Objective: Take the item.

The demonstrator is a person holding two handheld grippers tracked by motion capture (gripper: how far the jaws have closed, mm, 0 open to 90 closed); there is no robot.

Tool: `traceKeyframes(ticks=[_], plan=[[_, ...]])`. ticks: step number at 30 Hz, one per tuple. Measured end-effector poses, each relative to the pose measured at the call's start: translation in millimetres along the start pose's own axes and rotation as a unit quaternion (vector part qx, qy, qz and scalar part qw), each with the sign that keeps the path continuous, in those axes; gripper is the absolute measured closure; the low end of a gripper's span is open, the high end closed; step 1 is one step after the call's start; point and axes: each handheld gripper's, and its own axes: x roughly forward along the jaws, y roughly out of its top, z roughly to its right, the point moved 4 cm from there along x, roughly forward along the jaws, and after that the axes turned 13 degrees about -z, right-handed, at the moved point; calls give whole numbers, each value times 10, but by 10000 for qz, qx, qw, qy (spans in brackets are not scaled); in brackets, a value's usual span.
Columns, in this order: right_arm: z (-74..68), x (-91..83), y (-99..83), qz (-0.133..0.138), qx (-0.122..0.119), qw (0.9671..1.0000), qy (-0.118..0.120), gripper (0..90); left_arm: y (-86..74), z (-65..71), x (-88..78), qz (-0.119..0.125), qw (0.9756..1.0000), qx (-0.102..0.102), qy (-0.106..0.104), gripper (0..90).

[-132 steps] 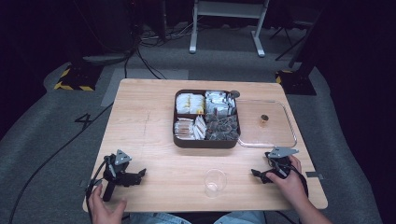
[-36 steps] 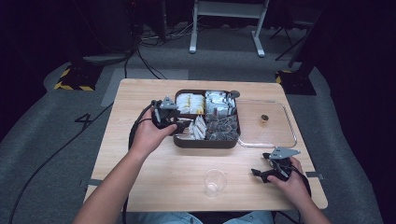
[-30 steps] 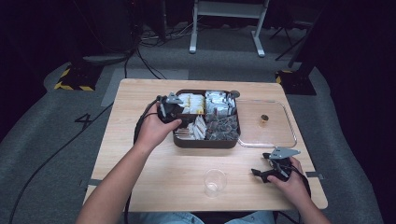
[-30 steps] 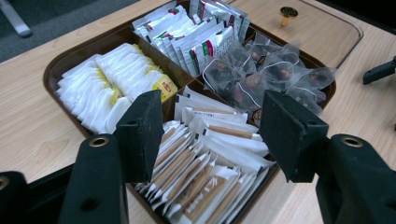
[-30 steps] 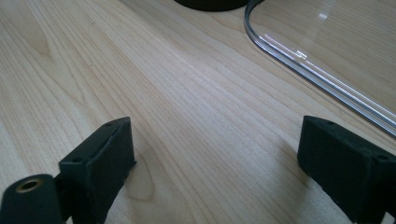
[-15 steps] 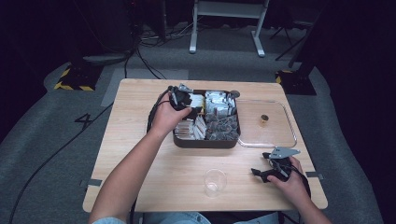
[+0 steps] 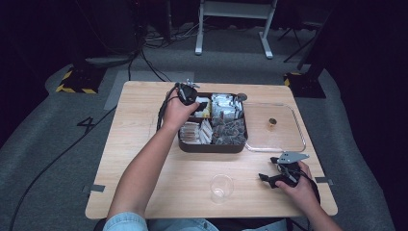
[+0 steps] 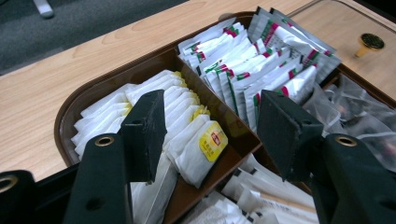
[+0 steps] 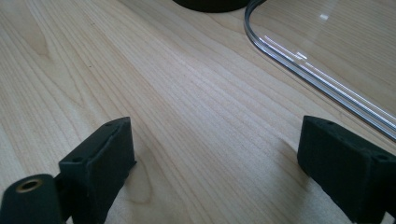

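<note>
While the left gripper (image 8: 208,126) is held over the far left compartment of the brown tray (image 7: 212,146), its jaws are seen partly spread with nothing pinched, a yellow-tagged tea bag (image 8: 198,147) lying between and below them among the white tea bags. At the near right of the table (image 7: 144,144), the right gripper (image 7: 274,176) is rested with its jaws wide apart over bare wood. A clear lid (image 7: 275,129) is laid just right of the tray, and a clear cup (image 7: 222,187) stands near the front edge.

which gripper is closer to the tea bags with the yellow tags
Left. The left gripper hangs right over the tea bags with yellow tags in the brown tray; the right gripper rests near the table's front edge.
</note>
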Motion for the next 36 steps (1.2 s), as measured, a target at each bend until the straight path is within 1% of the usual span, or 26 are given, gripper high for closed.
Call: traceKeyframes(ticks=[5, 9, 10, 12, 14, 19, 21, 24, 26, 29, 32, 34, 36], plan=[[1, 0, 0, -2, -5, 10000, 4, 112, -2, -52, 164, -180, 9996, -193, 107, 439], [1, 0, 1, -1, -8, 10000, 6, 111, -26, -82, 297, -336, 9988, -349, 109, 447], [1, 0, 1, -1, -9, 10000, 6, 112, -30, -87, 316, -379, 9986, -351, 99, 450], [1, 0, 1, -1, -10, 10000, 8, 111, -38, -102, 354, -446, 9982, -375, 147, 463], [2, 1, 1, 0, -15, 10000, 10, 112, -47, -113, 393, -493, 9977, -450, 136, 483], [3, 1, 1, -1, -20, 10000, 14, 111, -72, -115, 439, -653, 9965, -516, 85, 523], [3, 1, 2, 0, -25, 10000, 17, 112, -76, -104, 447, -717, 9962, -487, 73, 548], [4, 1, 2, -1, -29, 10000, 19, 112, -71, -78, 465, -717, 9963, -463, 46, 562], [4, 2, 3, 0, -32, 10000, 23, 112, -71, -62, 478, -759, 9961, -446, 54, 577], [5, 2, 3, 0, -34, 10000, 24, 112, -70, -51, 498, -852, 9955, -401, 34, 585], [5, 2, 3, -1, -36, 10000, 23, 111, -63, -39, 516, -852, 9956, -396, 1, 590], [5, 2, 3, -1, -37, 10000, 24, 112, -63, -33, 530, -890, 9953, -390, -41, 593], [5, 2, 3, -1, -39, 10000, 26, 112, -65, -20, 556, -976, 9944, -403, -57, 594]])
